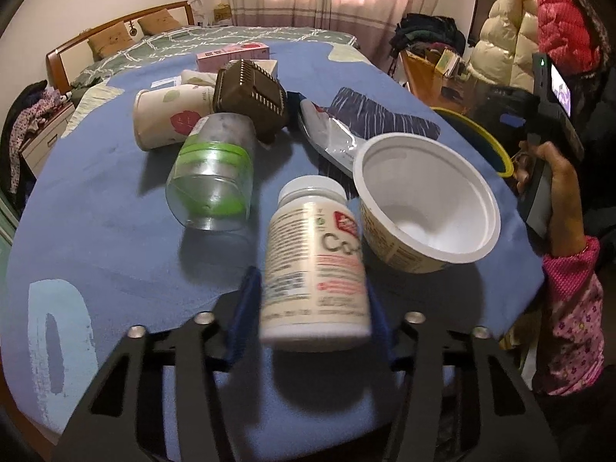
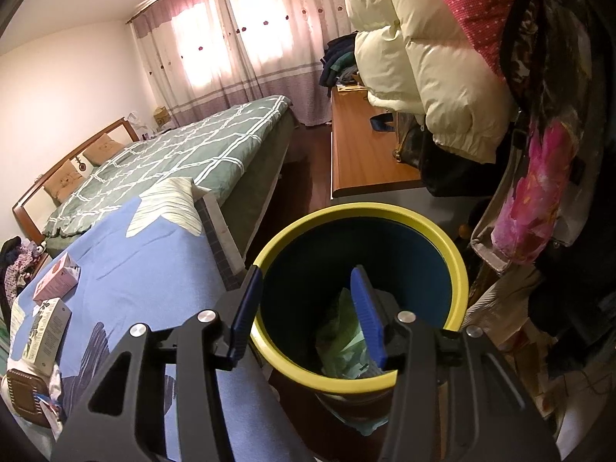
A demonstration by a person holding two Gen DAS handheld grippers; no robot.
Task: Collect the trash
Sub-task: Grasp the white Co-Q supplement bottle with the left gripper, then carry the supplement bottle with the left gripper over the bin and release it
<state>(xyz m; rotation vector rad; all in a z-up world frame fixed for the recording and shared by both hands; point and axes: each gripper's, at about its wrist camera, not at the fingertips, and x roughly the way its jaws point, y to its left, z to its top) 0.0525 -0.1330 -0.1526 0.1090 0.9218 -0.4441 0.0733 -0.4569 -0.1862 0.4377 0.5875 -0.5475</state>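
Observation:
A white pill bottle (image 1: 313, 265) with a printed label stands tilted just above the blue tablecloth (image 1: 115, 211). My left gripper (image 1: 312, 288) is shut on it, its blue pads (image 1: 246, 315) pressing both sides of the lower half. Around it lie an empty white yoghurt tub (image 1: 427, 204), a clear jar with a green band (image 1: 211, 177), a paper cup (image 1: 169, 115), a brown square lid (image 1: 250, 96) and a foil wrapper (image 1: 331, 134). My right gripper (image 2: 308, 273) hangs open over the yellow-rimmed bin (image 2: 458, 269), nothing between its fingers. Green crumpled waste (image 2: 342, 335) lies inside the bin.
The bin (image 1: 496, 154) stands off the table's right edge. A pink box (image 2: 56, 281) and a white box (image 2: 46, 331) rest at the table's far side. A bed (image 2: 173, 154), a wooden desk (image 2: 362, 146) and hanging coats (image 2: 423, 57) surround the table.

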